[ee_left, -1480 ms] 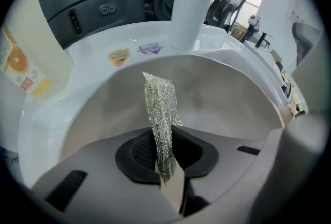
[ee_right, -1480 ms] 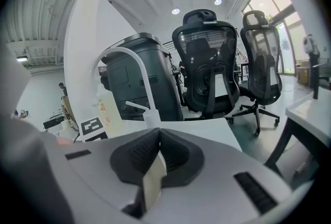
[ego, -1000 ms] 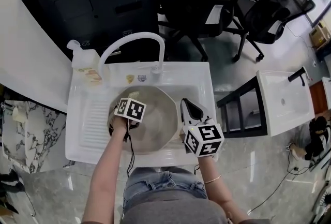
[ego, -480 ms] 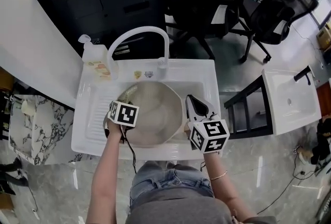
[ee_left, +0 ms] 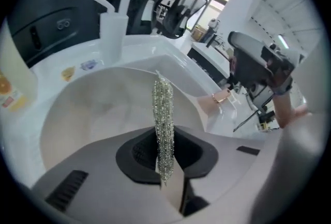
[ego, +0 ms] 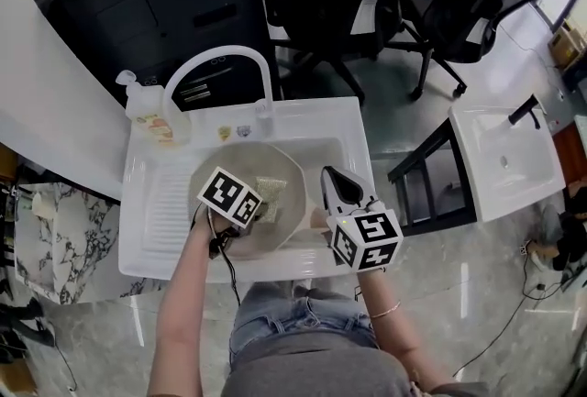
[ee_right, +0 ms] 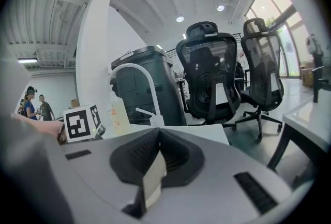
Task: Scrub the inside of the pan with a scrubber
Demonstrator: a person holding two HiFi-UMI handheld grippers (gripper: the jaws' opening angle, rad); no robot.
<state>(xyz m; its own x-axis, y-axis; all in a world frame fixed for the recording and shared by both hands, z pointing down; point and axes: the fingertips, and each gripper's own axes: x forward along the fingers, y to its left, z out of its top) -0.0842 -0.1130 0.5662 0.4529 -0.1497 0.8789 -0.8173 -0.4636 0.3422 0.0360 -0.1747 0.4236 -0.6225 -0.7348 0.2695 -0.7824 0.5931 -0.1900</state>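
Observation:
A round grey pan (ego: 280, 168) lies in the white sink (ego: 330, 125). My left gripper (ego: 251, 206) reaches over the pan from its near left side and is shut on a flat steel mesh scrubber (ego: 269, 190). In the left gripper view the scrubber (ee_left: 163, 114) stands edge-on between the jaws of that gripper (ee_left: 165, 168), above the pan's pale inside (ee_left: 88, 109). My right gripper (ego: 334, 183) hovers at the pan's right edge, over the sink rim. Its jaws are shut with nothing between them (ee_right: 153, 175). It also shows at the right of the left gripper view (ee_left: 258, 68).
A white arched faucet (ego: 215, 60) stands behind the basin, with a soap bottle (ego: 147, 115) at its left. A ribbed drainboard (ego: 165, 203) lies left of the pan. Black office chairs (ego: 449, 10), a black rack (ego: 431, 189) and a second white sink (ego: 504, 161) are nearby.
My left gripper has moved right from the pan's left rim to over its inside, bringing the scrubber into view. The right gripper has stayed by the pan's right edge.

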